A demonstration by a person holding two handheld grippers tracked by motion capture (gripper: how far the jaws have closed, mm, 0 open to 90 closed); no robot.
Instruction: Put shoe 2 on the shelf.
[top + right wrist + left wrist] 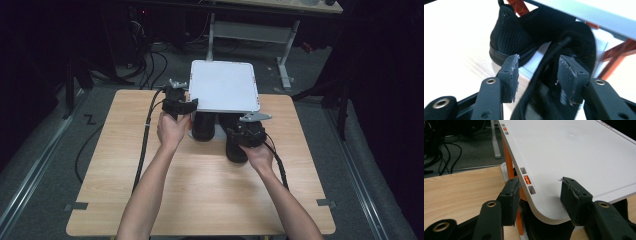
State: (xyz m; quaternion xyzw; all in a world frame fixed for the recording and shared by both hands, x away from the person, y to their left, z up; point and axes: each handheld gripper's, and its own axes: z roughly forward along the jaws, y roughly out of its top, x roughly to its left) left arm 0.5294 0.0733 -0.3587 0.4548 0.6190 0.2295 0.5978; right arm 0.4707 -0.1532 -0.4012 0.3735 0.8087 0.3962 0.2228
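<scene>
Reaching forward, your left gripper [537,195] sits at white shelf top's [224,85] near-left corner, jaws wide, straddling corner edge. Your right gripper [537,75] below shelf's near-right side, jaws wide astride collar of near black shoe [235,147]. Second shoe [511,37] beneath shelf; orange legs [509,160] behind.

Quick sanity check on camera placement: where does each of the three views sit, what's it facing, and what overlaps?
High view: above the person's side, looking forward and down on the wooden table; both forearms, left hand-held gripper, right hand-held gripper.
Left gripper view: rides the left hand-held gripper, facing the white shelf top near corner; own jaws open.
Right gripper view: rides the right hand-held gripper, facing black shoes; own jaws open.
Shared: all show the shelf; high and right views show the shoes.
</scene>
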